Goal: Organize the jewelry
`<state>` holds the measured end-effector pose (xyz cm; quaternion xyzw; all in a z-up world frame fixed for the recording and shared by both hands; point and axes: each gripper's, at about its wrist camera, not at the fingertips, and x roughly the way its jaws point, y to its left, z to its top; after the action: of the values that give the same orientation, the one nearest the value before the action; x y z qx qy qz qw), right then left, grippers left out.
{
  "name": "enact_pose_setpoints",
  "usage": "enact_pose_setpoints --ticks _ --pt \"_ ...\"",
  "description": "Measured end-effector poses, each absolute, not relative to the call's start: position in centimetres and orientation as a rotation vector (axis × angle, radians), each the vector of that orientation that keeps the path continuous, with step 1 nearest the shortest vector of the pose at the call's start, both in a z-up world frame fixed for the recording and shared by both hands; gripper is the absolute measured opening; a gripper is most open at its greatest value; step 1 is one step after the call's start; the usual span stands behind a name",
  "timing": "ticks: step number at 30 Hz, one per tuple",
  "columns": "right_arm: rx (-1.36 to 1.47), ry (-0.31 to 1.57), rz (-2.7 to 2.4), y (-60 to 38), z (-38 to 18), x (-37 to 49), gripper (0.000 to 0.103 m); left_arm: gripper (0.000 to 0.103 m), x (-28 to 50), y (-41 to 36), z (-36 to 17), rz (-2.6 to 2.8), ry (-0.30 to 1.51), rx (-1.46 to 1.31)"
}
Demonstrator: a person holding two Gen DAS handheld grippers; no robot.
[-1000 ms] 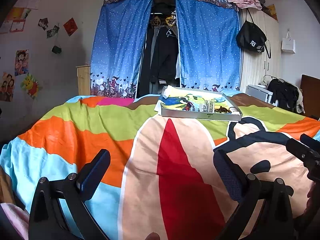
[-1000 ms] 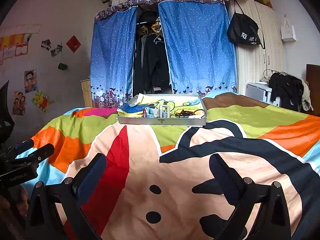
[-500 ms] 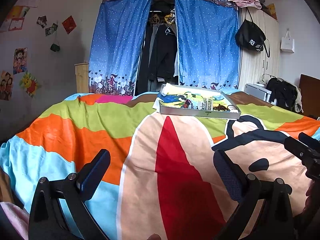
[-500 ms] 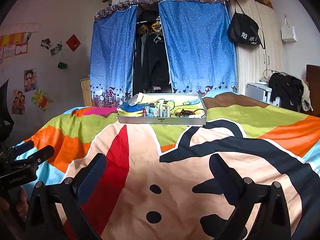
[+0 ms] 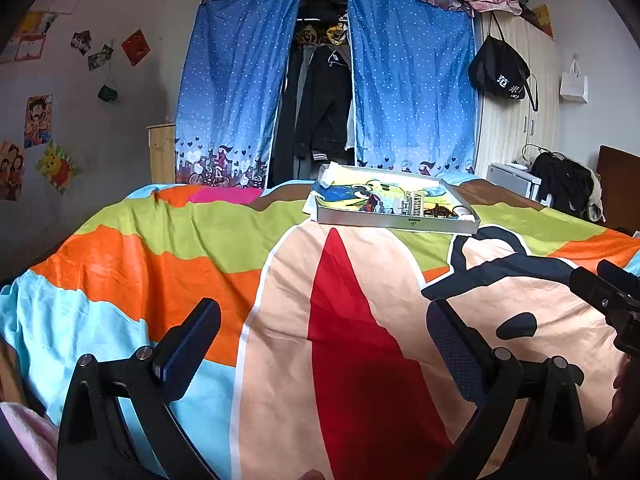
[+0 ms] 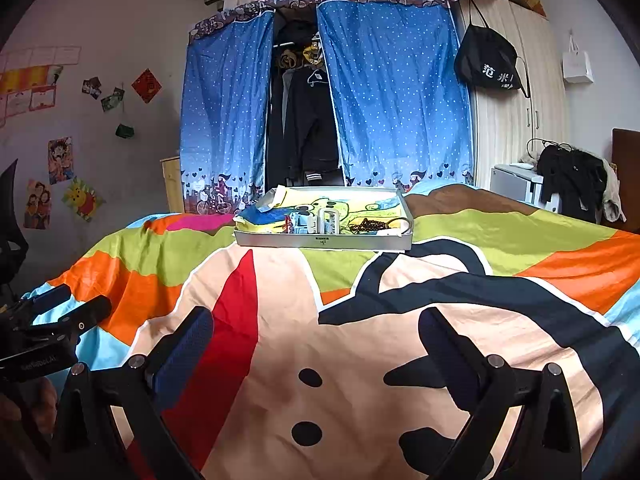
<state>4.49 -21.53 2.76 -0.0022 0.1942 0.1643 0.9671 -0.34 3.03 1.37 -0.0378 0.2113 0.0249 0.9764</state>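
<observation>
Where bedspread point(image 6: 360, 360) rises: shallow silver tray point(image 6: 320, 241), beaded jewelry point(image 6: 370, 224) heaped inside.

A tray point(image 6: 320, 240) sits on the bedspread point(image 6: 360, 340) toward its far end, with small jewelry pieces point(image 6: 370, 224) inside (too small to tell apart). Behind it hang curtains point(image 6: 396, 92), a wardrobe point(image 6: 516, 128) to their right, posters point(image 6: 60, 160) on the left wall.

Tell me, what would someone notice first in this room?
Probably the bright cartoon blanket spread over the whole bed, right under both open grippers. Next, the blue dotted curtains at the back wall, parted over dark hanging clothes. Between them, a shallow tray of jewelry sits on the bed's far end.
</observation>
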Motion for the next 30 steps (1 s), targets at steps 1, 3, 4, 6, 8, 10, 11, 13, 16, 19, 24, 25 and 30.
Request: enact_pose_setpoints --ticks 1,3,4,6,8,10,11,13,16,19,24,25,30 --pt "-0.005 0.393 0.332 -21.53 2.75 4.52 0.103 0.101 -0.32 3.02 1.37 0.050 0.425 -0.074" --pt "-0.005 0.393 0.333 -21.53 2.77 4.49 0.103 0.101 -0.33 2.98 1.36 0.048 0.423 -0.068" --pt "-0.005 0.394 0.333 -21.52 2.77 4.49 0.103 0.101 -0.35 2.95 1.35 0.047 0.421 -0.065" --pt "-0.005 0.393 0.333 -21.53 2.76 4.47 0.103 0.101 -0.38 2.88 1.37 0.044 0.419 -0.061" --pt "-0.004 0.394 0.332 -21.50 2.73 4.50 0.103 0.101 -0.36 2.88 1.34 0.042 0.418 -0.057" --pt "-0.004 0.394 0.332 -21.51 2.76 4.46 0.103 0.101 -0.36 2.91 1.31 0.042 0.418 -0.056" --pt "-0.005 0.393 0.332 -21.50 2.73 4.50 0.103 0.101 -0.35 2.90 1.32 0.041 0.418 -0.057" --pt "-0.004 0.394 0.332 -21.51 2.74 4.49 0.103 0.101 -0.37 2.85 1.34 0.042 0.418 -0.056" --pt "-0.005 0.394 0.332 -21.51 2.71 4.52 0.103 0.101 -0.37 2.85 1.31 0.042 0.417 -0.054" --pt "-0.004 0.396 0.333 -21.56 2.77 4.51 0.103 0.101 -0.39 2.83 1.32 0.041 0.416 -0.051" --pt "-0.004 0.396 0.333 -21.56 2.76 4.51 0.103 0.101 -0.37 2.86 1.35 0.039 0.414 -0.048" --pt "-0.005 0.397 0.333 -21.56 2.76 4.52 0.103 0.101 -0.37 2.88 1.37 0.038 0.413 -0.047" --pt "-0.004 0.396 0.333 -21.57 2.77 4.50 0.103 0.101 -0.44 2.81 1.38 0.038 0.413 -0.046"
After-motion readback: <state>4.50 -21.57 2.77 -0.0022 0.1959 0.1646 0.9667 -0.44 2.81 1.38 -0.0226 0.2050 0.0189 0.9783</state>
